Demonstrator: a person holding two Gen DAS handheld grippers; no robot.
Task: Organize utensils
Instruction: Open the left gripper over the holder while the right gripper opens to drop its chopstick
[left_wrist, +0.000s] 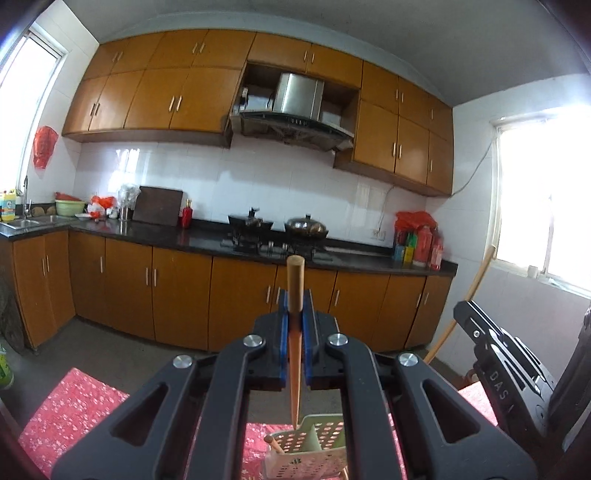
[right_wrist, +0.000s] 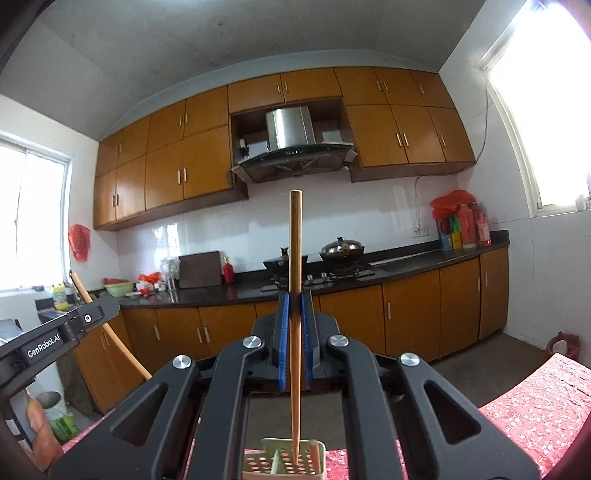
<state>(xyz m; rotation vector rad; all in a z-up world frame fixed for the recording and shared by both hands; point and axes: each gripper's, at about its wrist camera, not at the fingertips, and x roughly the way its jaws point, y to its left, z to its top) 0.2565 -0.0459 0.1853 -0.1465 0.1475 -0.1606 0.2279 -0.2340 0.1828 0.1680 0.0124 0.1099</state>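
The left claw (left_wrist: 294, 317) is pinching one wooden chopstick (left_wrist: 295, 284) between its blue pads, holding it near upright with the thick end up and the tapered tip pointing down. The right claw (right_wrist: 295, 314) is gripping a second chopstick (right_wrist: 294, 258) the same way, with more of the shaft standing above its pads. Both sets of jaws are pressed together on the sticks; no gap is showing on either side of the wood.

The perforated utensil holder (left_wrist: 317, 454) is standing on the red floral cloth of the bench (left_wrist: 74, 410), directly below both tips. It is divided by a partition, and one chopstick is already leaning in a compartment. In the left wrist view the tip is hanging over the holder's far rim; in the right wrist view the tip is overlapping the right-hand compartment. Whether either tip is already below the rim cannot be told.

The step in hand appears to be lowering each chopstick into the holder. To do it well:

1. Keep each stick vertical while descending.
2. Centre the tip over one compartment, clear of the partition and the rim.
3. Lower one claw at a time, since the two are working close together.
4. Release only once the tip is well inside, so the stick is not toppling out.
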